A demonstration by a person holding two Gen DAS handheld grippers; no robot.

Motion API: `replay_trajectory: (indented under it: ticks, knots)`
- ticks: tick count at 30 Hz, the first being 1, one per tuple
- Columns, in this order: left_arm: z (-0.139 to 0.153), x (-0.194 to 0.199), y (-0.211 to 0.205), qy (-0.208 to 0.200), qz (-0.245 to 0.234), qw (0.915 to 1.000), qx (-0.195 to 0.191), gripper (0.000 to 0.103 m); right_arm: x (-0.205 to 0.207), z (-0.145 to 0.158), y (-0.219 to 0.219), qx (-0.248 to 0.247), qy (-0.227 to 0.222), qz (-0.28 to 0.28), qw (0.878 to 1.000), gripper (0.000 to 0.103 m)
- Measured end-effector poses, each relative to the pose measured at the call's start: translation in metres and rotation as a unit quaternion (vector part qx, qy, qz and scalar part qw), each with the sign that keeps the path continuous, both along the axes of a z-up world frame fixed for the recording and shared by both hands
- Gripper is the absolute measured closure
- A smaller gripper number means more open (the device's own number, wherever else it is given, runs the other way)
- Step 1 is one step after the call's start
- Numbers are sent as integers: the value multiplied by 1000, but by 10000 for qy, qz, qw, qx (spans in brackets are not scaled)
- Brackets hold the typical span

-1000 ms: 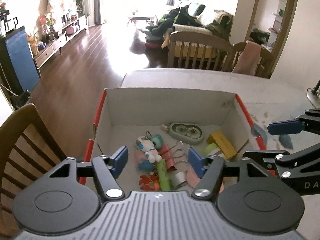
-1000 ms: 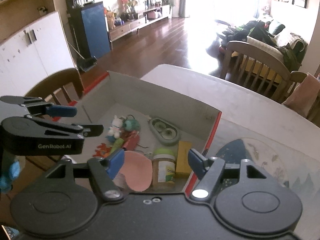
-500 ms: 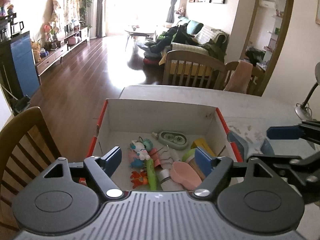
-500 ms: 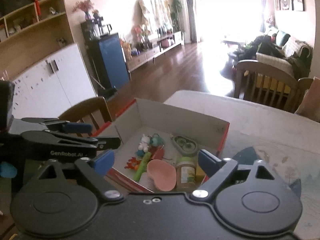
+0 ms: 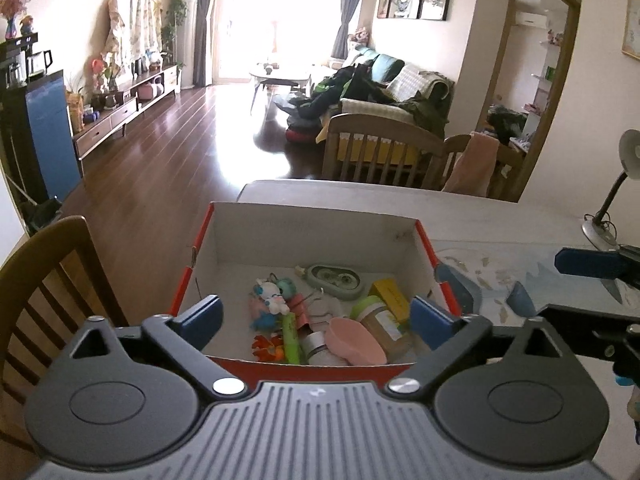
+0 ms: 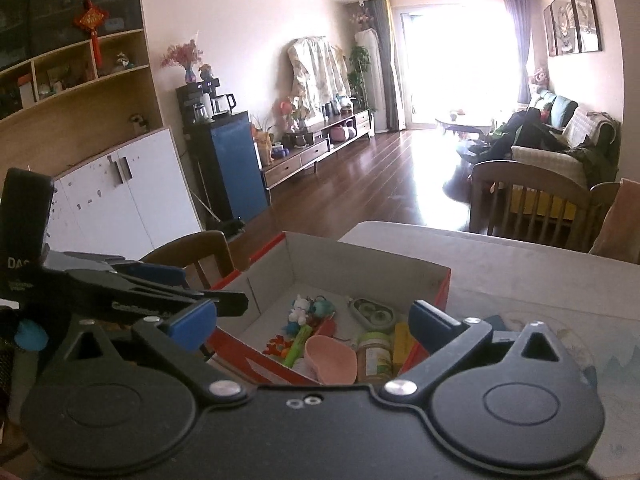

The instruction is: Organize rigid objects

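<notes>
A red-edged cardboard box (image 5: 312,224) (image 6: 360,258) stands on the table and holds several small objects: a pink dish (image 5: 354,340) (image 6: 330,362), a green-lidded jar (image 5: 380,320) (image 6: 374,354), a yellow box (image 5: 390,294), a green marker (image 5: 291,338), a toy figure (image 5: 270,292) and a grey-green case (image 5: 334,278). My left gripper (image 5: 316,318) is open and empty, above the box's near edge. My right gripper (image 6: 312,326) is open and empty, at the box's near right corner.
A wooden chair (image 5: 44,280) stands left of the table. A blue dustpan-like object (image 5: 460,292) lies on a patterned mat right of the box. A desk lamp (image 5: 612,196) stands at the far right. More chairs (image 5: 380,152) are behind the table.
Both grippers have risen and pulled back from the box, so the box looks smaller and lower. Both stay open and empty.
</notes>
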State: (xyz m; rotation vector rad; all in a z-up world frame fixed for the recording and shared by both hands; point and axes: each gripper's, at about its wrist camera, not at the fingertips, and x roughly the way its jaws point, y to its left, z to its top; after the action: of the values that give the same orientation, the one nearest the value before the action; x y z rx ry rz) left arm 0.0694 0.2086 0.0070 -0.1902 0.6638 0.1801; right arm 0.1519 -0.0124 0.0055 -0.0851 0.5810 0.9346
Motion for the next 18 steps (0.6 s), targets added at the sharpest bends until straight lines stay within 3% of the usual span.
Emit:
replay_trajectory:
  ticks: [18]
  knots:
    - [1,-24,-33,-123,-15,9993,349,0,-12,-11,-26,191,158,-165,9996,0]
